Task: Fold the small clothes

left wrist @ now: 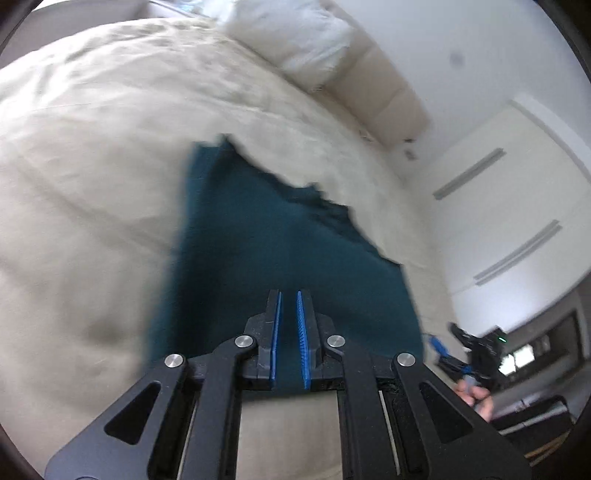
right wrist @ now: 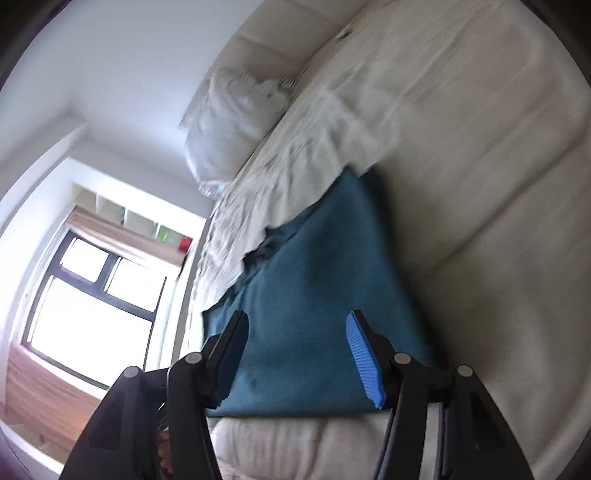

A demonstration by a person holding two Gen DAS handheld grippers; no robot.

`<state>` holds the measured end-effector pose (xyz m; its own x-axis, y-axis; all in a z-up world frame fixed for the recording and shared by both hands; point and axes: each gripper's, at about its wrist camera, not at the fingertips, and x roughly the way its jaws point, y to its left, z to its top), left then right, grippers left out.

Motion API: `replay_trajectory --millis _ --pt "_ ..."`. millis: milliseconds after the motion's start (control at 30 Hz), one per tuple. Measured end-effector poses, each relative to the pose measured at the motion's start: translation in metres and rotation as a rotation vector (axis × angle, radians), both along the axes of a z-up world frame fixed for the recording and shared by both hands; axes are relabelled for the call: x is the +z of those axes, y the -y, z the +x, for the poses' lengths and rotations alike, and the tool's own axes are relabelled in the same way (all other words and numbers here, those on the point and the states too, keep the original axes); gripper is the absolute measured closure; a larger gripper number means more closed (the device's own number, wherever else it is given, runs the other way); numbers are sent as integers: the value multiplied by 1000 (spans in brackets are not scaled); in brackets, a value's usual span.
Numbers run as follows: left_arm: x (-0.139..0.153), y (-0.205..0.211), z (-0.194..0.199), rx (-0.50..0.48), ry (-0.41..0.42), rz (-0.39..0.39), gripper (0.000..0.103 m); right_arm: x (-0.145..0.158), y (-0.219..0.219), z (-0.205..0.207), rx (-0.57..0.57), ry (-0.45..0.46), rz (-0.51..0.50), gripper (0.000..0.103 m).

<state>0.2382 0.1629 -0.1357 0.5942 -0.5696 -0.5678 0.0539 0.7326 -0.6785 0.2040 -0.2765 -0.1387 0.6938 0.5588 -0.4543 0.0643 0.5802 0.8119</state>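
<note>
We are working over a cream duvet (left wrist: 92, 184) on a bed, with a white pillow (left wrist: 295, 33) up at the head edge against the padded headboard (left wrist: 384, 99), and a bright window (right wrist: 92, 295) glaring in the right wrist view. The teal cloth (left wrist: 280, 251) is lying spread on the duvet toward the near edge of the bed, its far edge looking ragged and bunched.

Our left gripper (left wrist: 289, 332) is reaching in over the near hem with its jaws nearly together, only a slim gap between the blue pads (left wrist: 301, 332); cloth is showing in that gap, but we cannot tell whether it is pinched or just lying underneath. Our right gripper (right wrist: 295, 354) is hovering over the same near hem with its jaws spread wide, gripping nothing.

Here is what is worrying us. If the left is not actually biting fabric, a lift is going to leave the hem behind. If the right closes too deep, it is likely grabbing duvet along with the cloth and dragging the bedding up. And both views are smearing with motion, so a rushed fold is risking a skewed hem, while that crumpled far edge could be folding in its wrinkles.
</note>
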Motion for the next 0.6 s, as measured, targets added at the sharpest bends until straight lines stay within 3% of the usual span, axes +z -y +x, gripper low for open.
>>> replay_trajectory --millis 67,167,267,300,333,400,467,600 --pt "2 25 18 -35 -8 -16 95 -4 -17 23 30 9 60 44" --pt "0 72 77 -133 21 -65 95 -14 -39 64 40 -5 151 44" --pt "-14 109 139 -188 -4 -80 95 -26 -72 115 103 -35 239 44" --pt "-22 115 157 -200 -22 -75 95 -29 -81 124 121 -52 253 44" --pt "-34 122 180 -188 -58 -20 95 -37 -92 139 128 -82 256 44" --pt "-52 120 208 -180 -102 41 95 -46 -103 154 127 -108 232 50" --pt "-66 101 217 -133 -125 48 95 -50 -100 167 107 -108 223 58" --pt "-86 36 212 -40 -102 -119 95 -58 -58 177 5 -94 276 73"
